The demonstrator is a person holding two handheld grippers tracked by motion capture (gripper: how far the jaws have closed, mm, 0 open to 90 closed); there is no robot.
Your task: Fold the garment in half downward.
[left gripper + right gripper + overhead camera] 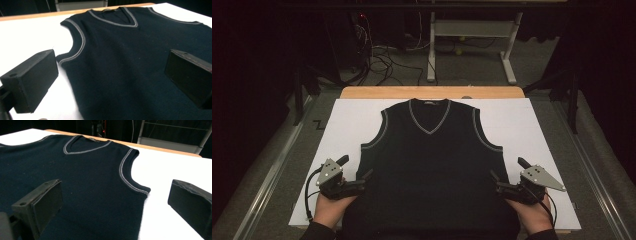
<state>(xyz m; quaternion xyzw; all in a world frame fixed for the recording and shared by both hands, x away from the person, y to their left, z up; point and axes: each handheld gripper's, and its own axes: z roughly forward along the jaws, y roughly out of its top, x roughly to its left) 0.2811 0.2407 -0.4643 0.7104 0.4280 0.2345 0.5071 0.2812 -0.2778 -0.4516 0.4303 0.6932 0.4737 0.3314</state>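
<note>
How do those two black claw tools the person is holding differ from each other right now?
The left gripper sits at the vest's left side edge, the right gripper at its right side edge. They mirror each other: the left one's grey plate points up and left, the right one's down and right. Shared: both have their jaws wide open, straddle the vest's edge over the white board, and grip nothing.

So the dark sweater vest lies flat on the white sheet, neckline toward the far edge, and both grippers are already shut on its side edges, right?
Not quite. The sweater vest does lie flat on the white sheet, neckline toward the far edge, but the left gripper and right gripper are open, jaws spread over its side edges, as both gripper views show.
</note>
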